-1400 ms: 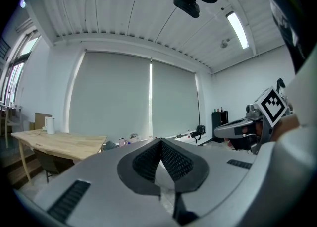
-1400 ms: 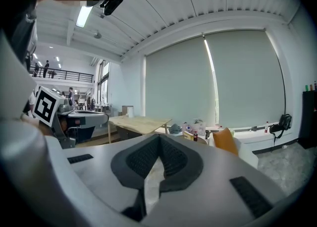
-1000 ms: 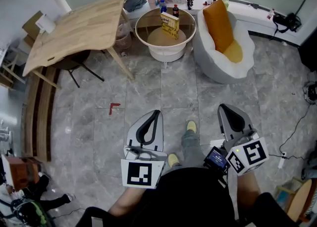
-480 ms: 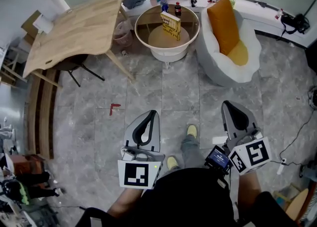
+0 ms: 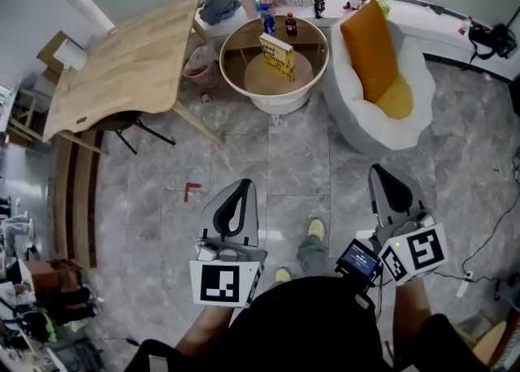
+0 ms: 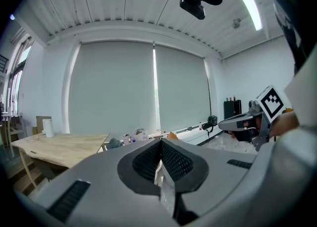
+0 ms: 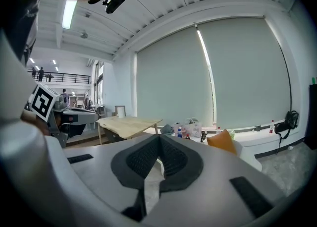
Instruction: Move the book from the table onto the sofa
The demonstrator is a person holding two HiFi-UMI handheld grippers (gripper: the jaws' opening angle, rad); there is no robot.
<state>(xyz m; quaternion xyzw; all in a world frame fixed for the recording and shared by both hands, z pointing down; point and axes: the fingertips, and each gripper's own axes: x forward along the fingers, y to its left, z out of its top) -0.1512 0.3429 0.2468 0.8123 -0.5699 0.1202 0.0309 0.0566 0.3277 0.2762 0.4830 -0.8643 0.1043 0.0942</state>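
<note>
1. Holding both tools low in front of you over the grey tiled floor [image 5: 284, 151]: the left hand-held gripper [image 5: 243, 184] and the right hand-held gripper [image 5: 381, 170] sit side by side, well apart. Both point toward the far end of the room.
2. Left hand-held gripper [image 6: 161, 143], seen in its own view: your ribbed pads meet at the tips, with nothing caught between them.
3. Right hand-held gripper [image 7: 159, 138], seen in its own view: the pads are likewise together and carry nothing.
4. The book [image 5: 278, 55] (yellow cover, print too small to read) stands upright on the round table [image 5: 280, 104]. It is well ahead of both grippers, and neither touches it.
5. A blue-labelled bottle [image 5: 267, 18] and a dark bottle [image 5: 291, 23] stand on the far side of that table, behind the book.
6. The sofa [image 5: 382, 131] is a white, rounded single-seater just right of the table. An orange cushion [image 5: 370, 44] leans against its back.
7. A wooden table [image 5: 122, 62] stands left of the round one, with one corner near its rim.
8. Your yellow shoe [image 5: 316, 229] shows between the two grippers. A red mark [image 5: 190, 191] lies on the floor, left of the left hand-held gripper.
</note>
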